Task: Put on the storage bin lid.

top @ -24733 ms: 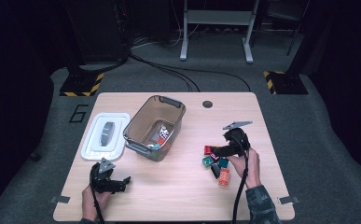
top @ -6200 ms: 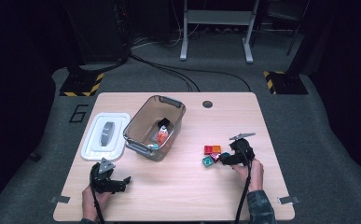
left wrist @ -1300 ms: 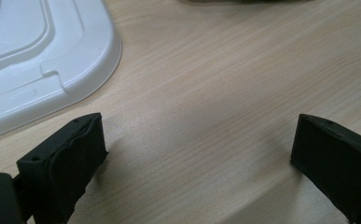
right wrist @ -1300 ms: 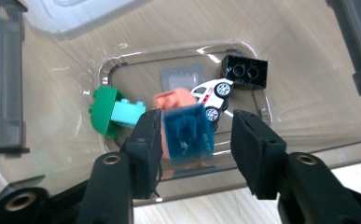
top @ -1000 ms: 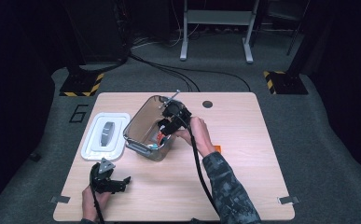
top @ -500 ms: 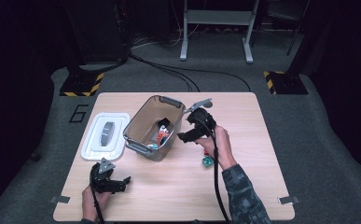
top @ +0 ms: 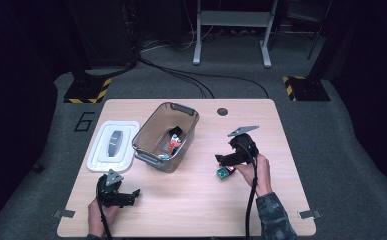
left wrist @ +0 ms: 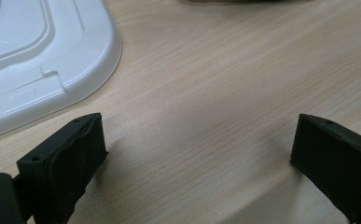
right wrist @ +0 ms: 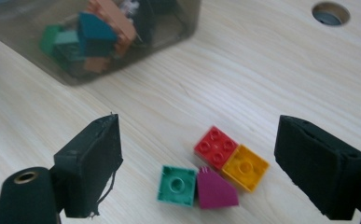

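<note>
Dark floor and cables surround the pale wooden table in the high view; the right claw hangs over small toy bricks, partly hidden by it, beside the clear grey plastic bin. The left claw, in its own view, stands wide and empty near the white plastic lid. In the right gripper view, its empty, wide-parted jaws have just been opening above a green square brick, magenta sloped brick, red square brick and yellow square brick, clustered touching, their row running diagonally.

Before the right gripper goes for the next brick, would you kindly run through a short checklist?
1. Right gripper open, nothing between its fingers: ok.
2. Loose bricks lie ahead of it: red brick, yellow brick, green brick, purple brick: ok.
3. Bricks apart enough for a single pick: not ok, they touch.
4. Bin uncovered, lid beside it: ok.
5. Left gripper open, on bare table: ok.
</note>
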### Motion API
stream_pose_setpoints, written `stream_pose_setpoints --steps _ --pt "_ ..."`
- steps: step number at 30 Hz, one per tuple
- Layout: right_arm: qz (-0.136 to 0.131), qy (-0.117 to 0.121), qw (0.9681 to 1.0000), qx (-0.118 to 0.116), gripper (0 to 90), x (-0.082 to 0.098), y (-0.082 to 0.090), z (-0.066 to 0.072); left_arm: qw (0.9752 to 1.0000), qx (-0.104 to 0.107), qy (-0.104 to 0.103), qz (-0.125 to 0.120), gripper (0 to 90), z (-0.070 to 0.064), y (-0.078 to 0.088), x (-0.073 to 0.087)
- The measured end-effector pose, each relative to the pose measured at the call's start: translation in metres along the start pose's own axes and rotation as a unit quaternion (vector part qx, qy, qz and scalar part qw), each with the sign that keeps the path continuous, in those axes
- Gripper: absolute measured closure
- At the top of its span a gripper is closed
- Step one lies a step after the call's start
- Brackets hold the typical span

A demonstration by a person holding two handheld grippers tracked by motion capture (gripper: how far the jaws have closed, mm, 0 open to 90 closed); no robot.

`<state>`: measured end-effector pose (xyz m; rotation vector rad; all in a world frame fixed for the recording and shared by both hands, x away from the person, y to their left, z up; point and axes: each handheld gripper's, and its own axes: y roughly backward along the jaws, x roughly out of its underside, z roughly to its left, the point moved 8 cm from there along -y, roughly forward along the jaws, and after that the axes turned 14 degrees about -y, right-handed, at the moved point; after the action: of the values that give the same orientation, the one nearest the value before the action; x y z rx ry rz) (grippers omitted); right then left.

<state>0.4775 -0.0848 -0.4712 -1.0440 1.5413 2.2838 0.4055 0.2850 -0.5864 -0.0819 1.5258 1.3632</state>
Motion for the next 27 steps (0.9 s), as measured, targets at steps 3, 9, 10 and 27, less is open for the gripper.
stream_pose_setpoints --steps 3,9,10,27 --pt "0.0 -0.015 0.9999 0.006 14.2 0.012 -0.005 -0.01 1.0 0.002 0.001 0.002 2.9 -0.001 0.0 0.0" --pt "0.002 -0.044 0.999 0.01 14.0 0.033 -0.017 -0.023 1.0 0.002 0.001 0.002 2.8 -0.001 0.0 0.0" --pt "0.003 -0.046 0.9988 0.013 13.9 0.036 -0.019 -0.025 1.0 0.002 0.002 0.002 2.8 -0.001 0.0 0.0" --pt "0.017 -0.059 0.9979 0.023 41.8 0.065 -0.04 -0.039 1.0 0.003 0.001 0.002 2.9 -0.001 0.0 0.0"
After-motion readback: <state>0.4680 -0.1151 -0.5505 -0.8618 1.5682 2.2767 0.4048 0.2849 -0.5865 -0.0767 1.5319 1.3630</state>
